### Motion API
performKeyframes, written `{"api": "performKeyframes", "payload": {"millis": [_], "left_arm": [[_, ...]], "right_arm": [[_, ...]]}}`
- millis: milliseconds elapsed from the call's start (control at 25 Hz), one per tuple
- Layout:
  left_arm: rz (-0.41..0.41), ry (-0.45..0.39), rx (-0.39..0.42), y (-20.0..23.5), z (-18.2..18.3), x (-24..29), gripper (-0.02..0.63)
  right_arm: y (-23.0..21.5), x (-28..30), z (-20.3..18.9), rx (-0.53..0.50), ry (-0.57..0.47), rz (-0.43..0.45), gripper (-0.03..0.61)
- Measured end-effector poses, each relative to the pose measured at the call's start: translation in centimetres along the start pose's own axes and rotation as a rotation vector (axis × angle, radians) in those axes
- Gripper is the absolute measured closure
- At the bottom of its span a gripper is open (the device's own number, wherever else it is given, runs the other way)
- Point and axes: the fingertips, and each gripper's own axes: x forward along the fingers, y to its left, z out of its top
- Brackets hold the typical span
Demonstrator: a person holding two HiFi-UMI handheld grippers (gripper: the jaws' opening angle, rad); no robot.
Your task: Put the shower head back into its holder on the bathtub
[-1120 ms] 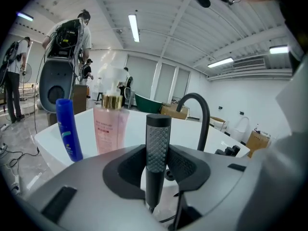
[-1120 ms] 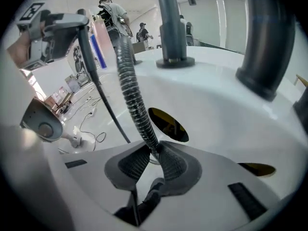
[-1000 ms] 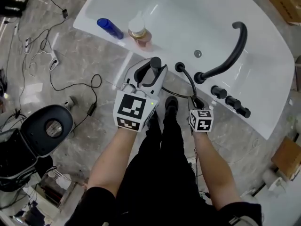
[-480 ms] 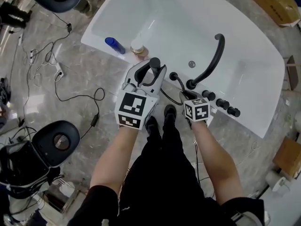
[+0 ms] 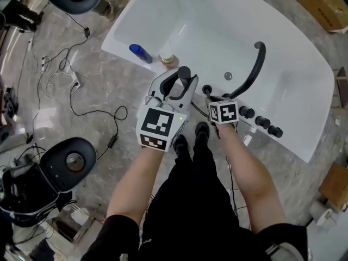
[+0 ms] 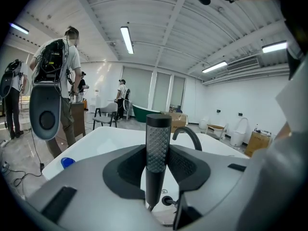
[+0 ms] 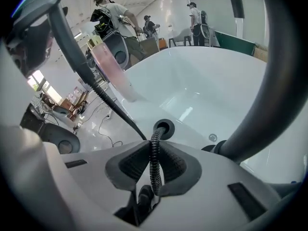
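Room: marble floor [image 5: 92, 91] strewn with cables, white bathtub [image 5: 293, 143] ahead.
Left tool [image 6: 156, 170]: gripping the shower head [image 6: 158, 138], which stands upright above the near rim and is higher than a second ago.
Right tool [image 7: 154, 165]: narrow, pinching the hose [image 7: 155, 148]; it has drawn closer to the holder [image 7: 162, 127].
Meaning: slack looks gathered, so lowering the head into the holder seems next.
Far: spout [image 5: 254, 69] on the same rim.

Blue bottle [image 5: 140, 53] on bathtub rim [image 5: 296, 143]
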Motion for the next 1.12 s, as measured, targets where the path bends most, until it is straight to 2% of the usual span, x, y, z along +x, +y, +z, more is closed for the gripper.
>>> {"api": "performKeyframes", "payload": {"millis": [120, 240, 360, 520, 840, 1120], "left_arm": [[0.001, 0.004, -0.003, -0.1, -0.4, 0.2, 0.466], [-0.001, 0.009, -0.002, -0.4, -0.9, 0.3, 0.466], [-0.002, 0.013, -0.001, -0.4, -1.4, 0.7, 0.466], [-0.009, 0.02, -0.002, -0.3, -2.8, 1.5, 0.466], [-0.029, 0.056, -0.01, 0.2, -9.1, 3.8, 0.466], [-0.047, 0.041, -0.024, -0.1, -13.4, 5.0, 0.466]], "right_arm": [[0.0, 0.4, 0.2, 0.015, -0.009, -0.009, 0.499], [0.5, -0.3, -0.6, 0.003, -0.034, 0.013, 0.446], [0.6, -1.1, -2.9, -0.002, -0.061, 0.033, 0.408], [-0.5, -1.3, -7.6, 0.042, -0.065, 0.024, 0.386], [-2.1, 5.8, -15.7, 0.112, -0.056, 0.048, 0.345], [-3.5, 12.5, -17.4, 0.105, -0.095, 0.035, 0.364]]}}
